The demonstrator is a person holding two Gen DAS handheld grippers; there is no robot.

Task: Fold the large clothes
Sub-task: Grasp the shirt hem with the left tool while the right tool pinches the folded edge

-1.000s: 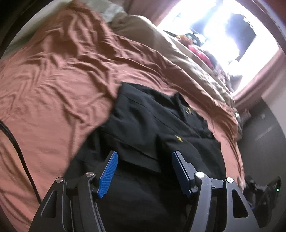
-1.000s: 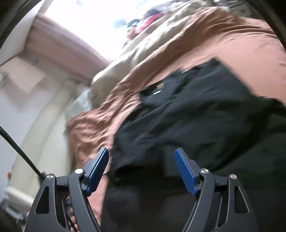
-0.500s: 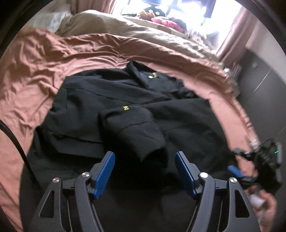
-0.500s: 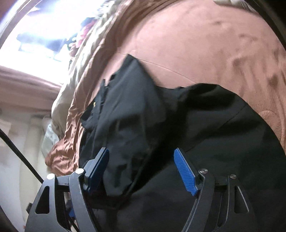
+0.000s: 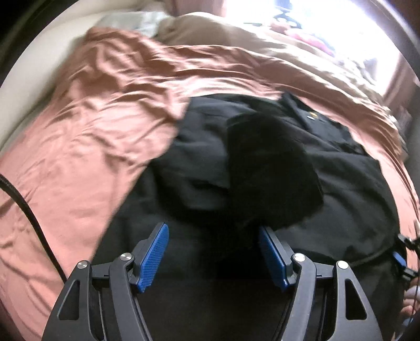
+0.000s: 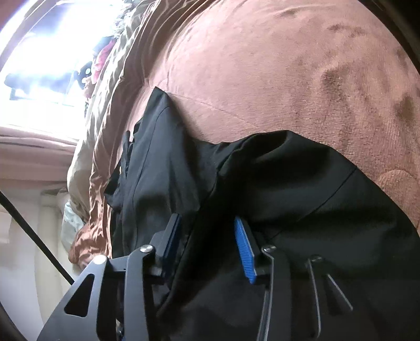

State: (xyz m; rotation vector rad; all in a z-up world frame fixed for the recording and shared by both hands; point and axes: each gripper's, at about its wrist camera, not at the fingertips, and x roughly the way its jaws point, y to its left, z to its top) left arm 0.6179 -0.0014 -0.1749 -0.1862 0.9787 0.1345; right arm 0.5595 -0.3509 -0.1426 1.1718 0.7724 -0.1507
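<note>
A large black jacket (image 5: pixel 275 162) lies on a rust-brown bed cover (image 5: pixel 99 126), one sleeve folded across its body. My left gripper (image 5: pixel 212 249) is open and empty, hovering over the jacket's lower part. In the right wrist view the jacket (image 6: pixel 302 183) fills the lower half. My right gripper (image 6: pixel 207 236) has its jaws half closed, with a fold of the black fabric running between its blue pads (image 6: pixel 245 251). Whether the pads pinch the cloth I cannot tell.
A beige duvet (image 5: pixel 236 39) lies bunched at the far side of the bed under a bright window (image 5: pixel 328 23). A black cable (image 5: pixel 29 215) crosses the left side. The right gripper shows at the jacket's right edge (image 5: pixel 399 257).
My right gripper's jaws have narrowed around a jacket fold. My left gripper has swung left over the bed and stays open.
</note>
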